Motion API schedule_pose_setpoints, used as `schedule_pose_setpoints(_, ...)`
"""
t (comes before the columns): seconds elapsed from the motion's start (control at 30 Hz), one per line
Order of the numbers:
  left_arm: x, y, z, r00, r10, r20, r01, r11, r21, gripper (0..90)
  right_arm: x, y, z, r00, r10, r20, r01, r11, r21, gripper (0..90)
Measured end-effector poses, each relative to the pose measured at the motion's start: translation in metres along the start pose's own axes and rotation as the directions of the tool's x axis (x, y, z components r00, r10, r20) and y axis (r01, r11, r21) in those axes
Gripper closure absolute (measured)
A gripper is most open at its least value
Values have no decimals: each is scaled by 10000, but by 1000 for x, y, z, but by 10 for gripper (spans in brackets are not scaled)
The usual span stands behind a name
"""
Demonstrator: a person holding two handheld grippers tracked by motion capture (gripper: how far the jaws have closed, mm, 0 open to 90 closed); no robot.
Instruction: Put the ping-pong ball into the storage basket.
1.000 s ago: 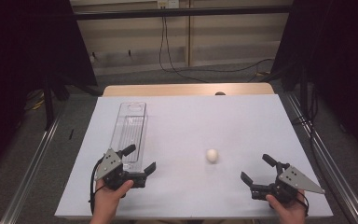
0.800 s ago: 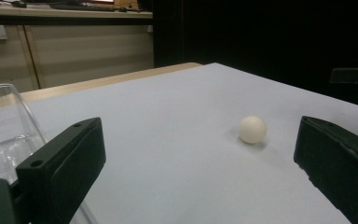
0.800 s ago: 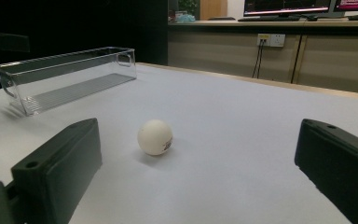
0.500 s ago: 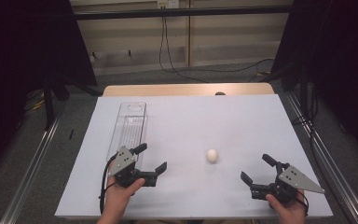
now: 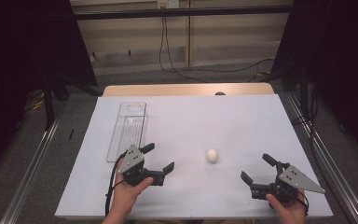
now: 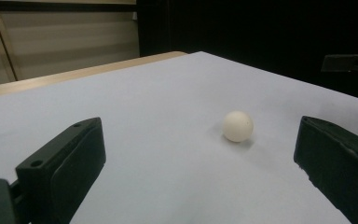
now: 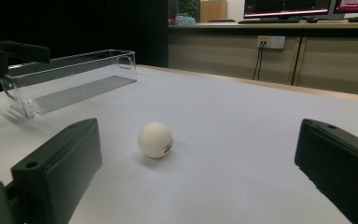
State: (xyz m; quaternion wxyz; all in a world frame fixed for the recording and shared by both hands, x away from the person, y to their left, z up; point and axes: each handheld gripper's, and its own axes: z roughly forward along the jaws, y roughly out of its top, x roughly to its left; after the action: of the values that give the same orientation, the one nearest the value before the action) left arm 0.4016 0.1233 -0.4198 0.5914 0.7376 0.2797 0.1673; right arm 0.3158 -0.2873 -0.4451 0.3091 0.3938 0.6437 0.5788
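Observation:
A small white ball (image 5: 211, 155) rests on the white table sheet (image 5: 191, 121), between the two grippers; it also shows as the ball (image 6: 237, 126) and the ball (image 7: 155, 139). My left gripper (image 5: 159, 158) stands open to the ball's left, jaws pointing toward it with a gap between. My right gripper (image 5: 258, 170) is open near the front right, aimed at the ball from farther off. A clear plastic tray (image 5: 128, 129) lies empty at the left, just behind the left gripper, seen again as the tray (image 7: 70, 79).
The white sheet covers a wooden table whose far edge (image 5: 186, 89) shows at the back. Metal rails (image 5: 37, 154) run along both sides on the floor. Dark curtains flank the area.
My left gripper has moved right and slightly forward toward the ball, staying open. The right gripper and the ball have not moved.

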Motion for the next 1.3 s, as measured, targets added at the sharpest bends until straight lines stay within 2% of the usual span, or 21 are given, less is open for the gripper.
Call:
schedule_pose_setpoints(0.13,-3,2,5,9996,220,192,-223,9996,161,22,0,0,0,10000,-29,-12,29,10000,31,2)
schedule_pose_setpoints(0.17,-4,2,7,9998,117,144,-119,9999,115,22,1,0,0,9999,93,63,-93,10000,-29,1)
schedule_pose_setpoints(0.2,-4,3,8,9995,213,235,-219,9994,252,22,1,0,0,10000,42,40,-42,10000,-8,1)
schedule_pose_setpoints(0.23,-5,2,10,9997,136,202,-141,9997,212,22,1,0,0,10000,42,39,-42,10000,-12,2)
schedule_pose_setpoints(0.3,-5,3,13,9996,175,220,-184,9989,432,22,1,0,0,10000,45,9,-45,10000,12,2)
schedule_pose_setpoints(0.33,-6,2,15,9999,18,150,-23,9994,335,22,0,0,0,10000,57,-26,-57,10000,-2,1)
schedule_pose_setpoints(0.4,-8,2,18,9998,-42,200,33,9992,407,22,0,0,0,10000,53,3,-53,10000,5,1)
schedule_pose_setpoints(0.5,-9,3,22,9996,67,278,-82,9985,546,22,0,0,0,10000,21,-20,-21,10000,16,2)
schedule_pose_setpoints(0.53,-11,3,24,9996,-1,273,-13,9987,517,22,0,0,0,10000,38,-15,-38,10000,6,2)
schedule_pose_setpoints(0.57,-10,3,24,9994,180,307,-198,9980,602,22,1,0,1,10000,42,-4,-42,10000,-2,2)
schedule_pose_setpoints(0.6,-12,3,27,9996,42,271,-57,9985,541,22,0,0,0,10000,34,-27,-34,10000,24,1)
schedule_pose_setpoints(0.77,-14,4,34,9994,14,339,-39,9973,739,22,1,1,0,10000,83,23,-82,9999,-65,1)
schedule_pose_setpoints(0.8,-15,4,36,9992,-120,376,93,9974,715,22,1,1,0,10000,71,18,-70,10000,-60,2)
schedule_pose_setpoints(0.9,-17,4,41,9990,-75,434,40,9968,802,22,1,1,0,10000,61,13,-61,10000,-41,1)
schedule_pose_setpoints(0.93,-16,4,42,9989,41,465,-85,9955,944,22,1,1,0,10000,97,2,-97,9999,-69,2)
schedule_pose_setpoints(1.1,-19,5,49,9989,-34,475,-10,9957,923,22,0,1,0,10000,21,-45,-21,10000,-47,1)
schedule_pose_setpoints(1.13,-20,5,51,9986,-149,505,103,9960,888,22,0,1,0,10000,-5,-61,4,10000,-31,2)
schedule_pose_setpoints(1.23,-21,6,55,9982,-28,594,-32,9948,1018,22,0,1,0,10000,26,-33,-26,10000,-36,2)
schedule_pose_setpoints(1.3,-22,6,59,9983,-107,566,48,9946,1033,22,0,1,0,10000,27,-47,-27,10000,-49,1)
